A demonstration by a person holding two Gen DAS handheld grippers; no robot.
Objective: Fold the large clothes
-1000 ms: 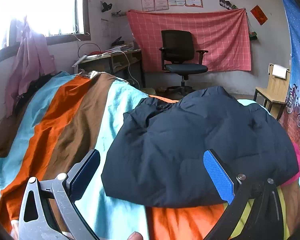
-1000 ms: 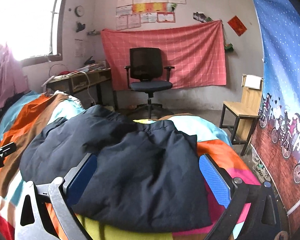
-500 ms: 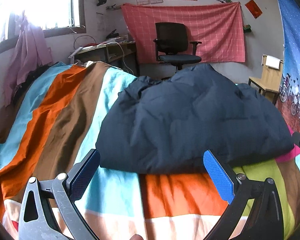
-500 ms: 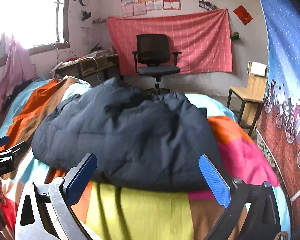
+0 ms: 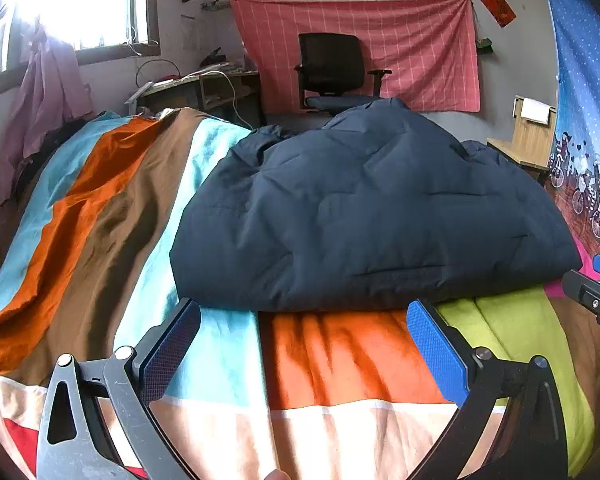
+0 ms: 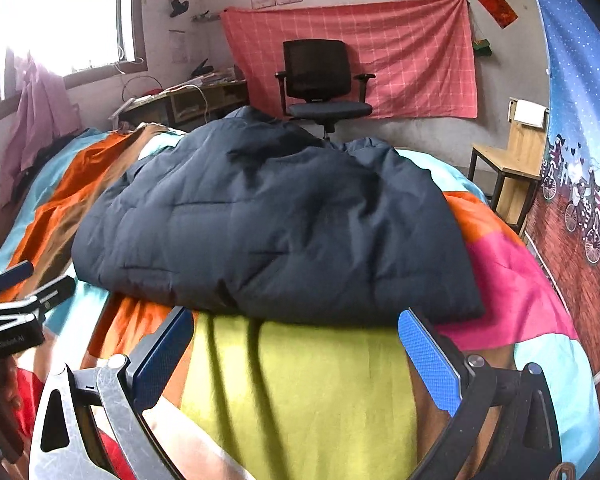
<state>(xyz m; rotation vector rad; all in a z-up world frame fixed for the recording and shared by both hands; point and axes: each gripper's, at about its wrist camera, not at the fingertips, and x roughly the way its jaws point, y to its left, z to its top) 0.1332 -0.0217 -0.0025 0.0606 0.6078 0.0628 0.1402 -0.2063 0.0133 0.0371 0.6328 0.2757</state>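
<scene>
Both grippers are hovering low over the near part of the bed, each looking forward along its fingers toward the far wall. The left gripper (image 5: 300, 344) is holding its blue-padded fingers (image 5: 436, 344) spread wide with nothing between them, only striped bedding showing in the gap; the right gripper (image 6: 296, 348) is doing the same, its pads (image 6: 428, 354) standing far apart and gripping nothing. Each gripper is showing at the edge of the other's view, side by side and well apart. The dark navy jacket (image 5: 364, 216) is lying just beyond both sets of fingertips, in the middle of the bedspread (image 5: 340, 360), apart from the pads. It is sitting as a folded, rounded mound, its long axis running across the view from left to right, its straight folded edge facing the grippers and its humped far end rising toward the office chair (image 6: 320, 76). Its fabric is looking matte and puffy, quilted with shallow stitched creases. The bedspread beneath is showing soft, wrinkled cloth in broad bands of orange, brown, light blue, lime green and pink. A red checked cloth (image 5: 364, 48) is hanging on the far wall, and a wooden chair (image 6: 512, 164) is standing at the right.
</scene>
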